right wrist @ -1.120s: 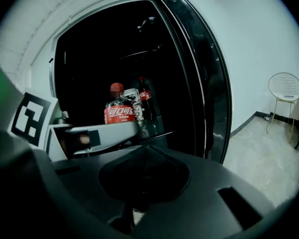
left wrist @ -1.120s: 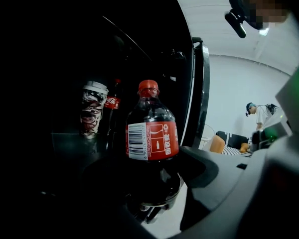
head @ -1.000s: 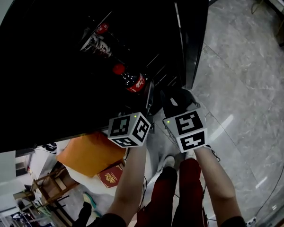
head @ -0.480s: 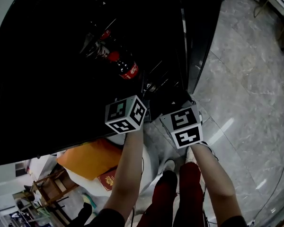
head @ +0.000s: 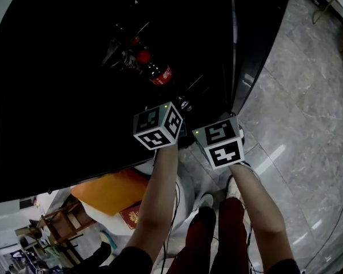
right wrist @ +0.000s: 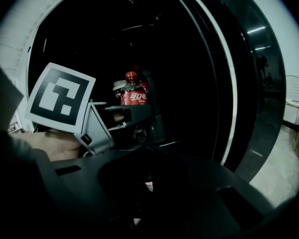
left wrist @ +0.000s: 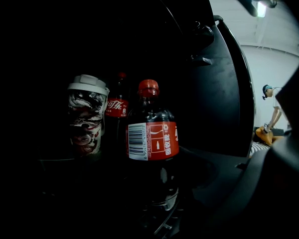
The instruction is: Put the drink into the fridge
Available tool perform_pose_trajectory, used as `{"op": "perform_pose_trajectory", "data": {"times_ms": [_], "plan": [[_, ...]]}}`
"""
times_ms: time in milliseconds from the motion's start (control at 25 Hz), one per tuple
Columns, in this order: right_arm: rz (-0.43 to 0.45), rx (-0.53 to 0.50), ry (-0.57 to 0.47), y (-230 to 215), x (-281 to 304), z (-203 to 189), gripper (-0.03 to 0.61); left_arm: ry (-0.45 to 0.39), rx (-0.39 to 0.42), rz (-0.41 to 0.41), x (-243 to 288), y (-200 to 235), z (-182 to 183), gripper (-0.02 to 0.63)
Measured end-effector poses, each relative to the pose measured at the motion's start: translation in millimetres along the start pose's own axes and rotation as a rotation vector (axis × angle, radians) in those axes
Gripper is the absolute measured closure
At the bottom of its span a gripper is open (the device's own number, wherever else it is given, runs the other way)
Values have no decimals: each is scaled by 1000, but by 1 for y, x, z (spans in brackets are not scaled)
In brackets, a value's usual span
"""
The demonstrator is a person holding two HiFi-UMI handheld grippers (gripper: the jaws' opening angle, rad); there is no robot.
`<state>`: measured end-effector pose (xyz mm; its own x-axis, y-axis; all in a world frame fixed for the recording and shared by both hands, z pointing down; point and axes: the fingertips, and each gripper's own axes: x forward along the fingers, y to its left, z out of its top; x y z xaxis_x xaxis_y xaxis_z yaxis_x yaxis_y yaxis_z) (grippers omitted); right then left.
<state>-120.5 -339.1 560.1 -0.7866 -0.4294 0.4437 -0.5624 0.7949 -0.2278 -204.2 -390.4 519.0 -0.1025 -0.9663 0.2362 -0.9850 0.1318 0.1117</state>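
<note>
Left claw (head: pixel 177 101) pinching the cola bottle (left wrist: pixel 152 133) inside the fridge (head: pixel 74 96). Bump that cup (left wrist: pixel 87 116) alongside and it tips! Right claw (right wrist: pixel 149 183): too dark to call.

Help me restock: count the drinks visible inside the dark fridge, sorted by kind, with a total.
cola bottle: 2
patterned cup with white lid: 1
Total: 3
</note>
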Motion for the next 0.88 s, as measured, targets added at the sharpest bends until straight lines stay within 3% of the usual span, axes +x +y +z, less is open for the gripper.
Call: {"op": "perform_pose_trajectory", "data": {"times_ms": [280, 880], "plan": [[0, 10, 2, 5, 7, 3, 561, 35, -14, 22, 16, 14, -9, 299], [-12, 25, 41, 0, 6, -14, 561, 61, 35, 73, 30, 18, -10, 299]]}}
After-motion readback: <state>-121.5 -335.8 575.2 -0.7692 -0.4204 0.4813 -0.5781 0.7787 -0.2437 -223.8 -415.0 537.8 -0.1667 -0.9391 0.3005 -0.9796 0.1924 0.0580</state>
